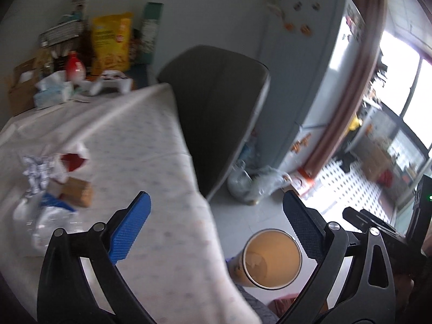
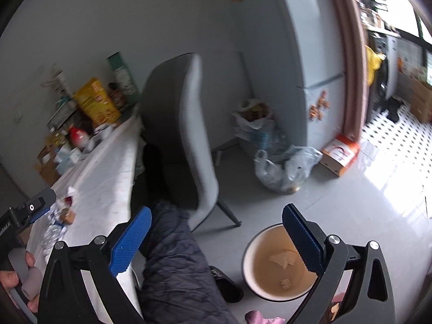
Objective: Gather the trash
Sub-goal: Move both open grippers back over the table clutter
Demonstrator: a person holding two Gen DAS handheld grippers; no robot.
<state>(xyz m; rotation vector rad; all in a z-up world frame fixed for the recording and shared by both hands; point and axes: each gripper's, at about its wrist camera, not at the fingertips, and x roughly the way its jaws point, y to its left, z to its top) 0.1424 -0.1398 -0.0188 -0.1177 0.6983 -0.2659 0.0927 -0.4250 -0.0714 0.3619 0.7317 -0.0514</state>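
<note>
Below: round tan bin [image 2: 280, 262], crumpled paper scrap [image 2: 283, 259] inside.

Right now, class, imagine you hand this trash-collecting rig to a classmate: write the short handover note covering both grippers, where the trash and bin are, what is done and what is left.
Left gripper: jaws wide open, nothing between them, over the table edge.
Right gripper: jaws open, empty, above the floor beside the bin.
Bin: on the floor by the table; scraps already lie inside.
Still on the table: crumpled paper, a red and white wrapper, a brown box and a clear plastic bottle, all in one cluster.
Done: some trash is binned.
Left: pick up the cluster and drop each piece in the bin.
</note>
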